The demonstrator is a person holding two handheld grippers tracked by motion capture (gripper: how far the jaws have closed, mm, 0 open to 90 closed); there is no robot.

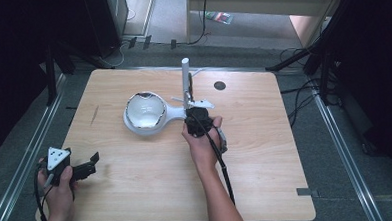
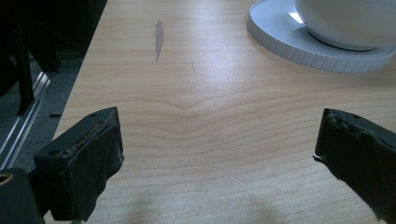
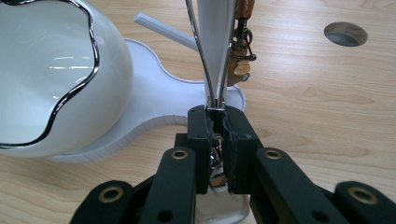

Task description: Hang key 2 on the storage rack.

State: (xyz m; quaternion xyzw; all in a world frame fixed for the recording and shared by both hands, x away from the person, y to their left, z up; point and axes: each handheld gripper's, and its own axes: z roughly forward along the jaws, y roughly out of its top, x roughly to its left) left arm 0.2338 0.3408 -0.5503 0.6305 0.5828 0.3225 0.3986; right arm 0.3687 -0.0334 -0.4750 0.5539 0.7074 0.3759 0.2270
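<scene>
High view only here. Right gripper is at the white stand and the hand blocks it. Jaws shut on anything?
Observer: Yes. In the right gripper view, the right gripper is shut on a thin silver strand that runs up beside the white post.
Operator: Anything else hanging there?
Observer: A brown tag on a metal clasp, to the right of the post in that view and not in the jaws.
Operator: Left one?
Observer: The left gripper is open with nothing between its jaws, only bare table ahead of it.
</scene>
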